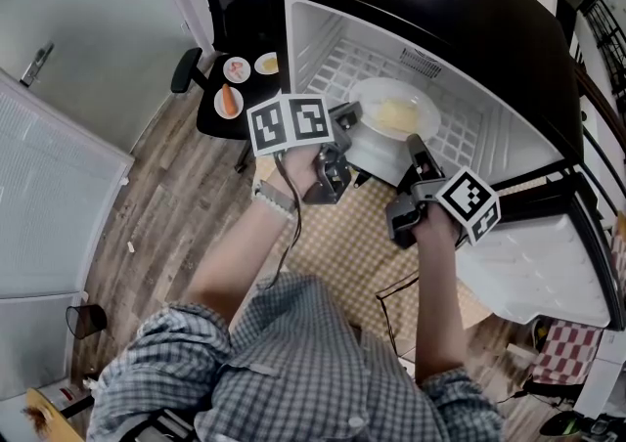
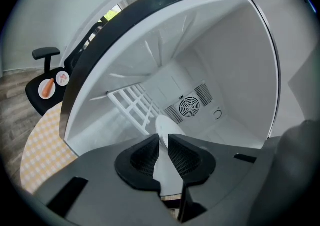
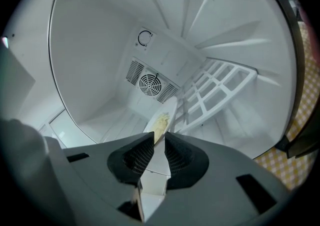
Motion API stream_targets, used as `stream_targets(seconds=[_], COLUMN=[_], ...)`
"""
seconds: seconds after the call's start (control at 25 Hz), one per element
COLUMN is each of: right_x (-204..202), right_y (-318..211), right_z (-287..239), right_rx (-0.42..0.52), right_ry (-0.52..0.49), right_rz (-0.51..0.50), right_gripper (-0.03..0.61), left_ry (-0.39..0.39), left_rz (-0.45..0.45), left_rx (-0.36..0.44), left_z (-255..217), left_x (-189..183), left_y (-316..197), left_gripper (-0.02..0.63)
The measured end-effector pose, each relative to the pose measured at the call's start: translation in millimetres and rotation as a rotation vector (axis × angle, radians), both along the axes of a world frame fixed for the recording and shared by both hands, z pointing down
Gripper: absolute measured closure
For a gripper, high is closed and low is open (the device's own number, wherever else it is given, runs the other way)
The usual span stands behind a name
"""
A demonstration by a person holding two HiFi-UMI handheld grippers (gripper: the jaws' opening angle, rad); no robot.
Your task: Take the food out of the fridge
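A white plate (image 1: 380, 149) with yellow food (image 1: 396, 115) on it hangs at the mouth of the open black fridge (image 1: 460, 29), held by both grippers. My left gripper (image 1: 354, 123) is shut on the plate's left rim. My right gripper (image 1: 416, 151) is shut on its near right rim. In the left gripper view the plate (image 2: 165, 126) stands edge-on between the pads of that gripper (image 2: 164, 143). In the right gripper view the plate (image 3: 164, 115) and its food (image 3: 159, 122) rise from between the jaws of that gripper (image 3: 159, 144).
The fridge's white inside has a wire shelf (image 1: 337, 68) and a fan vent (image 2: 189, 105) on the back wall. Its door (image 1: 548, 269) hangs open to the right. A black chair (image 1: 230, 112) at the left carries small plates of food. A checked yellow mat (image 1: 337, 225) lies below.
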State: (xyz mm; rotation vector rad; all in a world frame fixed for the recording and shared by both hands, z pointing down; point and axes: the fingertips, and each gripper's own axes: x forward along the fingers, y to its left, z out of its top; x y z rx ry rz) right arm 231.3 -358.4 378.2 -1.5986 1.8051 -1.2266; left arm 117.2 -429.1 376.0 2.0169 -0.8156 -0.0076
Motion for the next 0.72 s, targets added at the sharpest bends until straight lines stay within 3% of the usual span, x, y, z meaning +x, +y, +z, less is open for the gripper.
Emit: stream_targets(seconds=[0.72], right_x=[-29.9], right_y=[31.7], right_z=[4.2], right_rx=[0.002], right_ry=[0.028], right_rz=[-0.068], right_gripper=[0.517], left_ry=[0.015], left_rz=[-0.010], left_rx=[0.043], left_z=[-0.7], left_x=[-32.4], left_y=[38.3], left_gripper=[0.554])
